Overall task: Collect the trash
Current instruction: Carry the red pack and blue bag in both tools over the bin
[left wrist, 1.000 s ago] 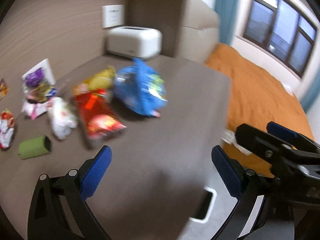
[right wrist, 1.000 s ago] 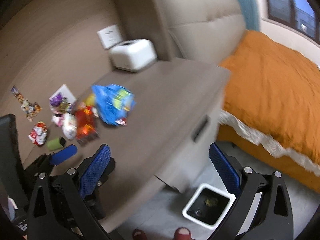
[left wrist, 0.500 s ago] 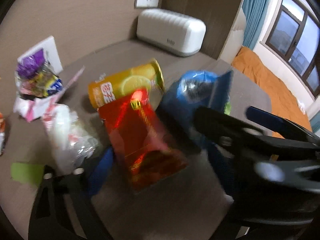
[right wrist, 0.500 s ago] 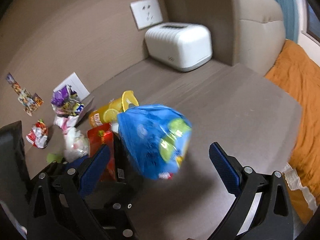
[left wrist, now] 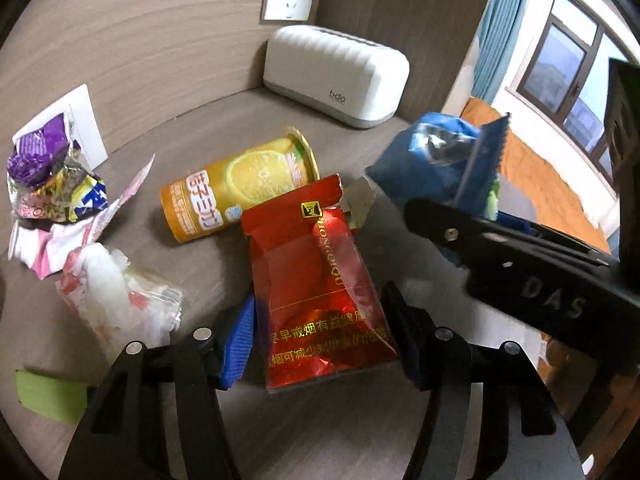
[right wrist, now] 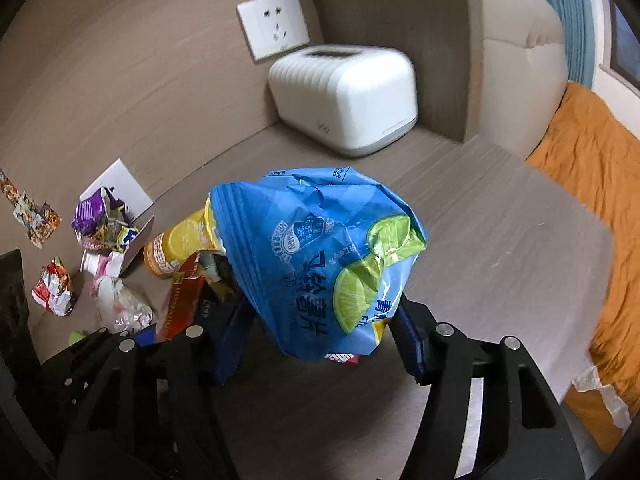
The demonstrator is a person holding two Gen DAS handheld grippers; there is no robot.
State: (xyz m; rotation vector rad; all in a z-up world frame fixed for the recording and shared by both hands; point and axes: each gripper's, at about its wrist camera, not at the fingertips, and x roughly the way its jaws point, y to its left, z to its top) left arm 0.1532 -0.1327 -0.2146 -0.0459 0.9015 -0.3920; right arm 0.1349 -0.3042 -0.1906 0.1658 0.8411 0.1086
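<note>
Trash lies scattered on the counter (left wrist: 320, 432) in front of you. Your left gripper (left wrist: 324, 340) has its fingers (left wrist: 239, 344) apart on either side of the red packet (left wrist: 316, 288), whether touching it you cannot tell. Your right gripper (right wrist: 320, 340) has its fingers (right wrist: 408, 340) apart around the blue chip bag (right wrist: 320, 264). Just behind the red packet lies the yellow can (left wrist: 240, 192) on its side; left of it, crumpled wrappers (left wrist: 56, 184). A white box (left wrist: 336, 76) stands against the wall.
</note>
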